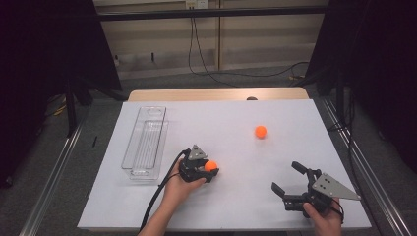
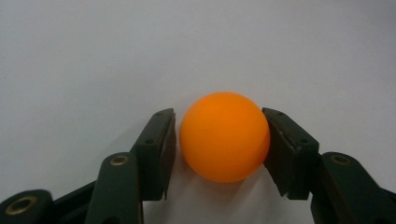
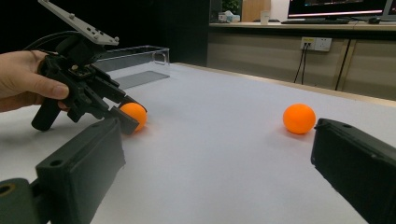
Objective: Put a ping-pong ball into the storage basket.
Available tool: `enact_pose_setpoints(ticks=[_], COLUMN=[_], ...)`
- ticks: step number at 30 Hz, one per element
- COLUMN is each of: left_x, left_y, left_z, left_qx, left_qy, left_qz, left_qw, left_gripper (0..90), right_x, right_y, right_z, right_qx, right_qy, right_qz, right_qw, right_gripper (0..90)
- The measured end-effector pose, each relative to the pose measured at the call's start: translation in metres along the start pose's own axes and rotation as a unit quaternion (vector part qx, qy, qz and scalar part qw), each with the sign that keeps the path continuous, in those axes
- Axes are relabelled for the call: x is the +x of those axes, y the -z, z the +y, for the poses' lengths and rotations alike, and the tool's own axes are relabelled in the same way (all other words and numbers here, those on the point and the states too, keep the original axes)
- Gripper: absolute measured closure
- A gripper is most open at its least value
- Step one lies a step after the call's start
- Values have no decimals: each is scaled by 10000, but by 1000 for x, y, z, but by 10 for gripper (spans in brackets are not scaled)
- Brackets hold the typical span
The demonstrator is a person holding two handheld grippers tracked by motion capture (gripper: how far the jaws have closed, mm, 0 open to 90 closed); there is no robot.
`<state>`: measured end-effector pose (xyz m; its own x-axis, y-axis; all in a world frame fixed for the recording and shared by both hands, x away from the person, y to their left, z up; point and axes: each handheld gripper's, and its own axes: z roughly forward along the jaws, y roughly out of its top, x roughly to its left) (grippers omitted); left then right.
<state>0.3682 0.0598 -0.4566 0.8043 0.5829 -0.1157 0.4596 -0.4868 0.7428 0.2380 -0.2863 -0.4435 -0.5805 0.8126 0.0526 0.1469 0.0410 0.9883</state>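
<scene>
An orange ball [image 2: 224, 140] rests on the white table between the jaws of my left gripper [image 2: 219, 135]. The right pad touches it, while a thin gap remains at the left pad, so the jaws stand open around it. From above, this ball [image 1: 211, 165] and left gripper [image 1: 214, 170] sit at the table's near centre. A second orange ball [image 1: 260, 131] lies loose farther back. My right gripper [image 1: 285, 176] rests near the front right, wide open and holding nothing. Its own view shows the second ball [image 3: 299, 118] ahead and the left gripper [image 3: 125, 117] around the first ball [image 3: 135, 114].
A clear plastic tray [image 1: 145, 142] lies lengthwise at the left of the white sheet [image 1: 295, 113] and holds nothing I can see. A wooden table edge runs behind the sheet. Dark curtains and metal rails flank both sides.
</scene>
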Motion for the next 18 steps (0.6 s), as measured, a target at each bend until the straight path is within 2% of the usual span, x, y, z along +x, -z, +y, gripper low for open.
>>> enact_pose_setpoints(ticks=[18], left_x=[1], left_y=[1], left_z=[0], left_qx=[0], left_qy=[39], left_qz=[-1], left_qw=[10000], left_gripper=[489], right_x=[0], right_y=[0], right_z=[0], right_qx=[1], right_qy=[1], right_qz=[4], right_qw=[10000], right_gripper=[21])
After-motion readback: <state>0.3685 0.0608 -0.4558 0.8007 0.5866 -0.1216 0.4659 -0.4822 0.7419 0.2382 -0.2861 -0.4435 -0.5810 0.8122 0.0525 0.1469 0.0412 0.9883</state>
